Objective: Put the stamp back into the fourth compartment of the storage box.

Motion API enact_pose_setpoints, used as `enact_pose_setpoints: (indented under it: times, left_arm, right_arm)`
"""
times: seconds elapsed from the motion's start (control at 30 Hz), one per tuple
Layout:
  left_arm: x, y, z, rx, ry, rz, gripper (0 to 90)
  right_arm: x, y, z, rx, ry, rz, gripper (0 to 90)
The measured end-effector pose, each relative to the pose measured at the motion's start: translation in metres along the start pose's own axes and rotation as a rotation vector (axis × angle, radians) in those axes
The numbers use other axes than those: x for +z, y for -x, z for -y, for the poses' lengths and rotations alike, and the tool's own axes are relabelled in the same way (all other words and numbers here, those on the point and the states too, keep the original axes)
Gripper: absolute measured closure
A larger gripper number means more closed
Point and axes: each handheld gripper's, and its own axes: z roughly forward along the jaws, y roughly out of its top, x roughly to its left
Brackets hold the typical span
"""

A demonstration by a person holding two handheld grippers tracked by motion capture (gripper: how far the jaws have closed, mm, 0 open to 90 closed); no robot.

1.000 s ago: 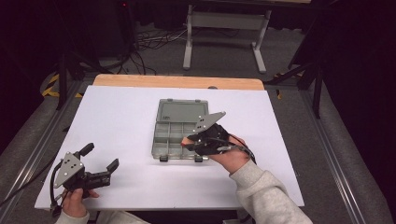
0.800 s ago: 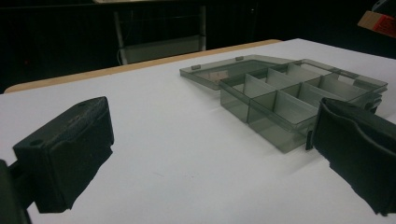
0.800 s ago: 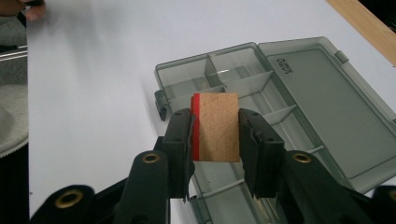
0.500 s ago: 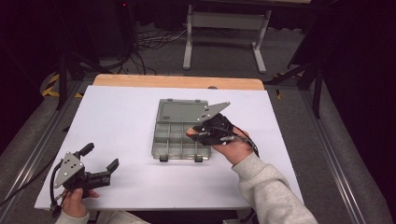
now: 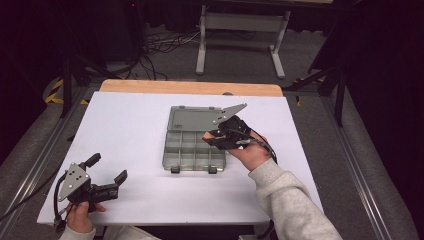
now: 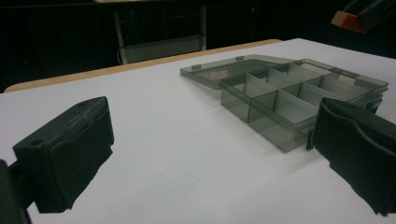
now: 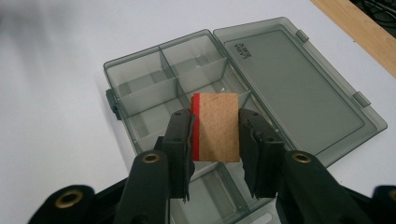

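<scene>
Right gripper (image 7: 215, 140) fingers clenched on wooden block (image 7: 216, 127), long axis upright, hovering above open compartment box (image 5: 192, 150); empty cells straight below, toward 12 o'clock. Left gripper (image 5: 107, 175) released, well apart at 8 o'clock on tabletop (image 5: 130, 125).

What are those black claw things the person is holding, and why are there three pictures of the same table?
Those are hand-held grippers, tools with two black jaws that pinch like tongs. One picture comes from a camera high above the table. The other two come from small cameras riding on each gripper, looking along its jaws.

On the white table lies a clear grey box with small compartments, its lid folded open flat behind it.

The right gripper hangs above the box and pinches a small brown block with a red stripe on one side. The left gripper rests near the table's front corner with its jaws wide apart, holding nothing.
</scene>
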Motion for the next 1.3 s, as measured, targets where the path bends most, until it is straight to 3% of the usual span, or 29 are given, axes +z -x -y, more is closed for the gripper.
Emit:
enact_pose_setpoints:
  times: [0.53,0.93,1.3]
  left_arm:
    - [0.0,0.0,0.0,-0.003,0.0,-0.002,0.1]
    - [0.0,0.0,0.0,-0.003,0.001,-0.002,0.1]
    - [0.0,0.0,0.0,-0.003,0.001,-0.002,0.1]
  right_arm:
    - [0.016,0.022,0.006,0.071,-0.051,0.028,66.0]
    - [0.026,0.033,0.01,0.092,-0.077,0.039,66.0]
    - [0.037,0.039,0.015,0.104,-0.135,0.039,66.0]
